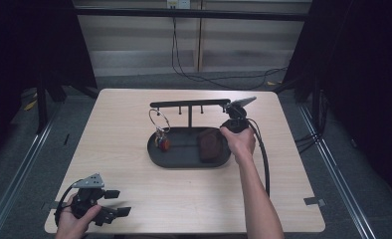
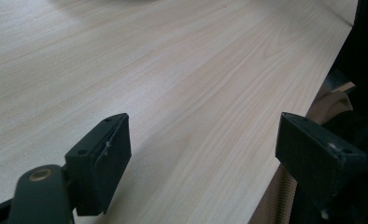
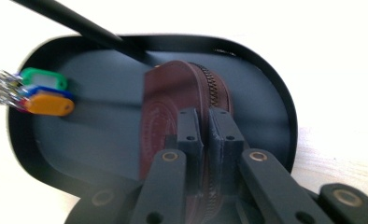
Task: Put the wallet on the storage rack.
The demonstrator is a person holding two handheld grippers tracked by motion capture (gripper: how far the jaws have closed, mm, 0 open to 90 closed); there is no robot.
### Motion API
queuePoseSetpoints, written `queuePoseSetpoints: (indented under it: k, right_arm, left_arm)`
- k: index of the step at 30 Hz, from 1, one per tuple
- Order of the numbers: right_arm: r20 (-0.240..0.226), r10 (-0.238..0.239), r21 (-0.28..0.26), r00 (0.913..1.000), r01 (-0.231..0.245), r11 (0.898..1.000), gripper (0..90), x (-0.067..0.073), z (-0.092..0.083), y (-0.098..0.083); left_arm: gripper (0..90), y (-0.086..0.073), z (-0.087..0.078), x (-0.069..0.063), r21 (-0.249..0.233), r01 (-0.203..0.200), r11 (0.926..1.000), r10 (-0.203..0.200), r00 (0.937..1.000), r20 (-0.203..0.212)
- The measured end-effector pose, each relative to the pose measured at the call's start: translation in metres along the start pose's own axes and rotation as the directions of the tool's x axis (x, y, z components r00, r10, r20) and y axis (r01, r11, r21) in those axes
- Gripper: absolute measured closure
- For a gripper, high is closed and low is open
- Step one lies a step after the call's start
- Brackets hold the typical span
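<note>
Two closed jaws of the right gripper (image 3: 205, 122) pinch the brown pouch (image 3: 173, 100).

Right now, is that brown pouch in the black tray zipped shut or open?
Zipped shut, as far as shows: the pouch has its zipper teeth meeting in one closed line along the edge. The right tool hides the lower part.

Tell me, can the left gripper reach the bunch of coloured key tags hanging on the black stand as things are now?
Probably yes. The left gripper rests open near the table's near-left corner, and bare wood lies between it and the key tags. The right gripper, shut on the brown zip pouch, sits on the tray's other side.
</note>
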State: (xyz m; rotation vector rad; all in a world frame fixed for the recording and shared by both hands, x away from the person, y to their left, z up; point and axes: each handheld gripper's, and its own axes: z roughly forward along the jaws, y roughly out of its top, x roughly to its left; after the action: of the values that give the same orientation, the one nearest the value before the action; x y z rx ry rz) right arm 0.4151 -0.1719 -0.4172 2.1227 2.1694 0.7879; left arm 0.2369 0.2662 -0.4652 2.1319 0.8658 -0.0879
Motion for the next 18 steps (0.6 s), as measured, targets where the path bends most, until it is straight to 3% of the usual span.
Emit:
queuePoseSetpoints:
  k: [5,8,18]
  right_arm:
    - [0.006,-0.02,-0.016,0.9998,0.021,1.0,79.4,0.0,0.006,-0.003]
    - [0.018,-0.032,-0.022,0.9993,0.033,0.999,70.0,-0.001,0.004,-0.004]
    - [-0.032,-0.1,-0.08,0.9945,0.097,0.992,45.8,-0.002,-0.008,-0.01]
  left_arm:
    - [18.4,0.0,0.0,0.0,-0.001,0.0,1.0,0.0,1.0,-0.001]
    - [18.4,0.0,0.0,0.0,-0.003,0.003,1.0,-0.003,1.0,0.0]
    - [18.4,0.0,-0.001,0.002,-0.004,0.007,1.0,-0.007,1.0,-0.006]
